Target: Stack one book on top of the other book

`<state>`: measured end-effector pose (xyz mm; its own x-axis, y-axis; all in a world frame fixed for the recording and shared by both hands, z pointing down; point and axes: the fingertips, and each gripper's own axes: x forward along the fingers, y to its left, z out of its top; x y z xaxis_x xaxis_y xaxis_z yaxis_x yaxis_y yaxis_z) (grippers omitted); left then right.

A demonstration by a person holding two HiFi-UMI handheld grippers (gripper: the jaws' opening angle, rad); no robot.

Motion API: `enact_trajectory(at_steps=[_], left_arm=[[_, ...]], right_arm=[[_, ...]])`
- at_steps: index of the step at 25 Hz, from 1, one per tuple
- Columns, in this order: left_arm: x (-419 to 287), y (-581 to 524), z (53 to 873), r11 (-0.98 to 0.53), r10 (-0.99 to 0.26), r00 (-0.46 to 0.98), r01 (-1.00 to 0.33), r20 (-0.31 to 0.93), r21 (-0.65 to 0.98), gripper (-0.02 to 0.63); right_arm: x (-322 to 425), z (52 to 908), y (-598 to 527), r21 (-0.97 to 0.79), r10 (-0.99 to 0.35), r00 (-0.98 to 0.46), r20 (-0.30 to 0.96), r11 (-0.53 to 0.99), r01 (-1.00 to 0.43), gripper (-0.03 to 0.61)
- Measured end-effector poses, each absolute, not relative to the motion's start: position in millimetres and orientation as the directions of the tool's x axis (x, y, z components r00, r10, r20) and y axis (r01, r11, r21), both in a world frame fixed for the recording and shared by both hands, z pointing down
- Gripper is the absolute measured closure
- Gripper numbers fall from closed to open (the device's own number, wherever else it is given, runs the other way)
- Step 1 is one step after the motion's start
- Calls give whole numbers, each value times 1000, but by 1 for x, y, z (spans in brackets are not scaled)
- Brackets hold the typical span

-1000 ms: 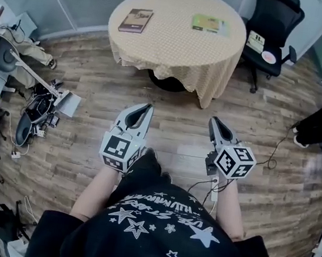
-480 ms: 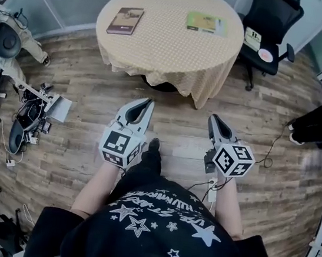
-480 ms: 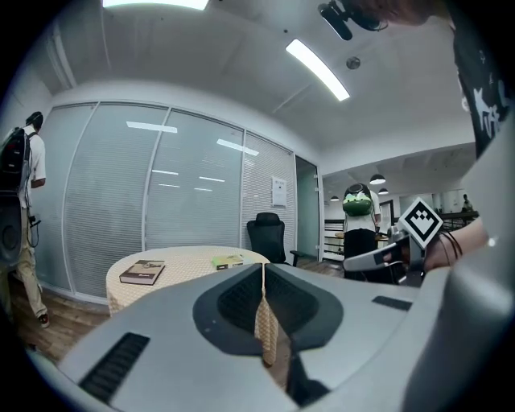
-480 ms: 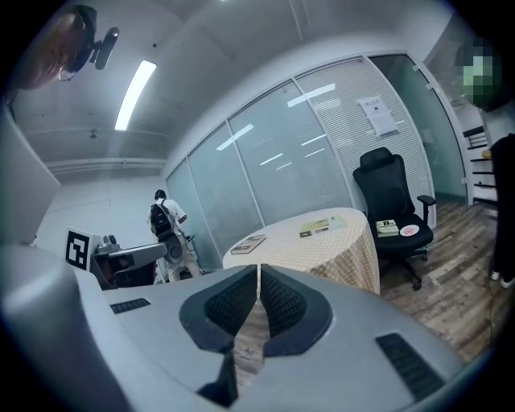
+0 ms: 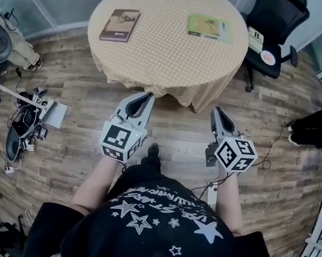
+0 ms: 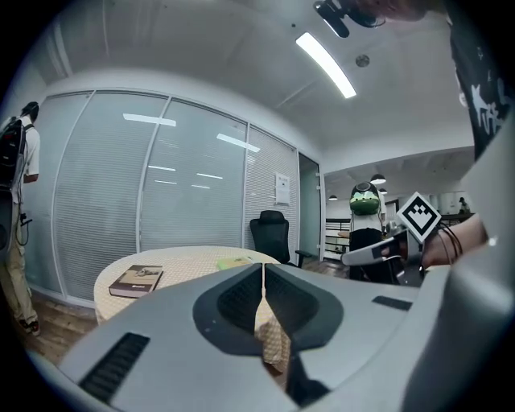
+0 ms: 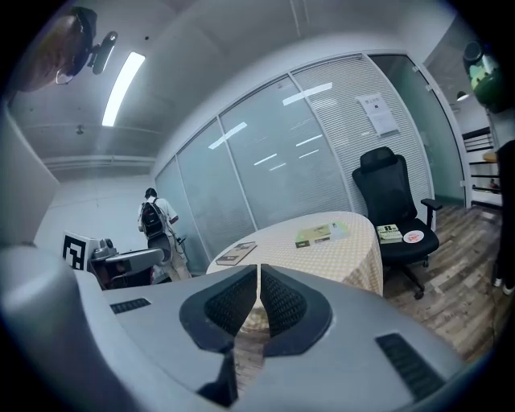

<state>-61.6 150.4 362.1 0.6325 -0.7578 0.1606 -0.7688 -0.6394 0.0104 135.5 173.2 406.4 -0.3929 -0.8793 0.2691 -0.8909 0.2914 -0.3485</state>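
Mid-frame, left gripper [image 5: 148, 96] and right gripper [image 5: 216, 110] aimed up-frame, jaws together, empty. Two books on table [image 5: 159, 59]: brown book [image 5: 119, 25] upper left, green book [image 5: 209, 27] upper right.

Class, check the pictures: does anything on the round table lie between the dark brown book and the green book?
Nothing visible does: only bare yellow checked tablecloth separates the dark brown book from the flat green book.

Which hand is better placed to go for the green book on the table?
Right, probably. The green book lies on the right of the table, roughly ahead of the right tool; the left tool lines up nearer the brown book. Both are shut, short of the table.
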Motion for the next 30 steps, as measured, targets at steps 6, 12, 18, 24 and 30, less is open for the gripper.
enact_trajectory(at_steps=[6,12,18,24,30], left_arm=[[-64,115,363,-666,-734,661,-745,158,26,597],[-71,79,367,-682,-715,682,-729,154,60,597],[-71,53,368,-710,-689,710,-702,144,63,597],[-66,39,375,-723,-672,724,-687,155,73,597],[-41,26,381,-729,-664,727,-682,176,66,597]], right_arm=[[120,406,139,-344,-875,-393,284,289,-893,548],[117,405,109,-337,-882,-366,296,262,-904,548],[114,402,88,-334,-894,-339,291,237,-912,548],[121,404,77,-332,-903,-317,289,216,-918,548],[150,411,62,-348,-910,-304,283,198,-916,548]])
